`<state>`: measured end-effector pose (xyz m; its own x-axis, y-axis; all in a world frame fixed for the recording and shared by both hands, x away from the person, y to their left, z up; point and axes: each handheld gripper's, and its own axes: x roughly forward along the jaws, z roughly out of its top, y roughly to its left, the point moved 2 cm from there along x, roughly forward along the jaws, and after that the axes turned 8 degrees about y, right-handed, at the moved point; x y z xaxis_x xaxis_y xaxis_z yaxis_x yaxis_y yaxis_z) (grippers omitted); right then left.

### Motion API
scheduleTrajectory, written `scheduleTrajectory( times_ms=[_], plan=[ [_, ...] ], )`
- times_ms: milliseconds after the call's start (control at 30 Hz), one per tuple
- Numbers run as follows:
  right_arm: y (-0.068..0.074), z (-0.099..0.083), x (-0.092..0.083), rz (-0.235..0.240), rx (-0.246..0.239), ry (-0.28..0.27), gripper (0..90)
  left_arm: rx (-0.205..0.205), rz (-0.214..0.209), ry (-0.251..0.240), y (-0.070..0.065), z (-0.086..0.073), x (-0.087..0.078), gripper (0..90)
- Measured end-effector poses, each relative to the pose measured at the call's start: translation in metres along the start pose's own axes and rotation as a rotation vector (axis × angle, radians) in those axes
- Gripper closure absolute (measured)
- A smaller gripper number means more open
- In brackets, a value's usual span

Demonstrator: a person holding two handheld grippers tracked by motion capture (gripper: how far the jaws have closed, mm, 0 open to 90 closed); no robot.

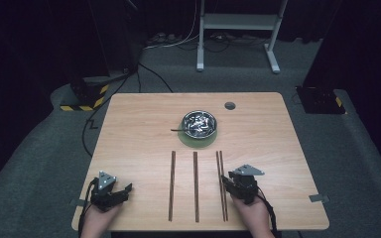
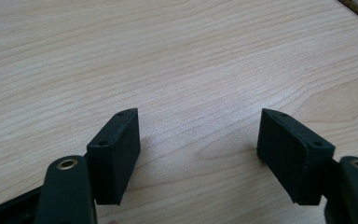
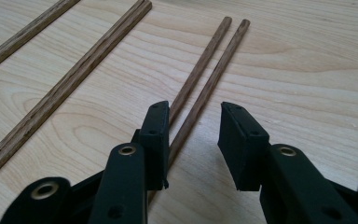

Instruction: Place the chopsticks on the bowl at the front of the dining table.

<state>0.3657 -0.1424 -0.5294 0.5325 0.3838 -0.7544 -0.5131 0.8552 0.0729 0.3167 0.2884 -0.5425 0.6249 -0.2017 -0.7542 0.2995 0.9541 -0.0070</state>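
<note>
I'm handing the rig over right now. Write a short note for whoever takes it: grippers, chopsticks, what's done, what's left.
Left gripper: open over bare table, holding nothing.
Right gripper: open, jaws straddling one stick of the right-hand pair of thin brown wooden chopsticks, not yet clamped.
Two more chopsticks lie parallel to the left.
Shiny metal bowl sits on a green plate, mid-table.
Done: nothing lifted. Left: grip and lift the sticks.

Tabletop point(image 1: 144, 124): pale wood, visible grain, smooth matt finish. Chopsticks point(image 3: 200, 79): darker brown wood, coarse open grain, matt. Bowl point(image 1: 199, 123): glossy reflective metal. Right gripper point(image 3: 193, 135) jaws: black matt plastic. Floor point(image 1: 39, 163): grey carpet.
</note>
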Motion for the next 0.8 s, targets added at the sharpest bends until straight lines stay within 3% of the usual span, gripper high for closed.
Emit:
scheduleTrajectory(
  times_ms=[367,533,800],
  plan=[
    [0.001,-0.001,0.006,0.002,0.006,0.026,68.7,0.0,0.0,0.0,0.0,0.0,0.0,30.0],
    [-0.009,-0.002,0.002,-0.025,0.02,0.04,73.5,0.0,0.0,0.0,0.0,0.0,0.0,30.0],
    [-0.016,-0.001,0.001,-0.066,0.006,0.056,74.8,0.0,0.0,0.0,0.0,0.0,0.0,30.1]
  ],
)
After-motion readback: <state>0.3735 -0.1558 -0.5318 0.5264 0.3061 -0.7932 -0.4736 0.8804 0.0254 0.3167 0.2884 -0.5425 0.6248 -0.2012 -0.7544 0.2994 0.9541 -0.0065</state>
